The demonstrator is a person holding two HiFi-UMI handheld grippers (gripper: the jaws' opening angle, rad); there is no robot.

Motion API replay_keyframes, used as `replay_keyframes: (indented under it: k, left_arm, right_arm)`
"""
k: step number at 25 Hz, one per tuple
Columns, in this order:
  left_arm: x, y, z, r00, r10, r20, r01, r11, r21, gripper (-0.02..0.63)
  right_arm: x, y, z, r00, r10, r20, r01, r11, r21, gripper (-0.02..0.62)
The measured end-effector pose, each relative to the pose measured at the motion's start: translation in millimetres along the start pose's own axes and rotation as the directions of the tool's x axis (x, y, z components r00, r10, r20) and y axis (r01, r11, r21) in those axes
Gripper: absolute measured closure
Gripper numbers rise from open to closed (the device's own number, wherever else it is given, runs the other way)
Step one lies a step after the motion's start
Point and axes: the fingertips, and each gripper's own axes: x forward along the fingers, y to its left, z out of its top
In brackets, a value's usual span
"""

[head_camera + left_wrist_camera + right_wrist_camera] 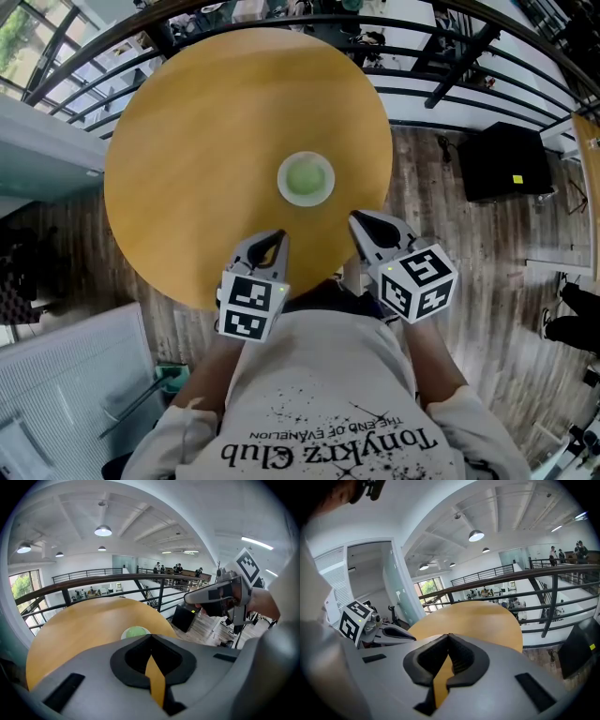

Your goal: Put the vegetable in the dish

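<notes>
Already the round pale-green vegetable (306, 176) lies in the small white dish (281, 181) on the round wooden table (197, 141); left gripper (277, 235) and right gripper (355, 218), jaws closed on nothing, sit just near of it, equally close.

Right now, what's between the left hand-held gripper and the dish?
Nothing: only bare table top separates the left hand-held gripper from the dish. The head view shows it; the left gripper view agrees.
</notes>
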Motion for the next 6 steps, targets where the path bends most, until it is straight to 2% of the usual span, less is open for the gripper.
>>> replay_keyframes:
  k: [6]
  left_arm:
    - [-0.8, -4.0, 2.1, 1.0, 0.0, 0.005, 0.0, 1.0, -0.005, 0.583]
  right_arm:
    - [-2.2, -0.9, -0.1, 1.0, -0.001, 0.0, 0.001, 1.0, 0.008, 0.571]
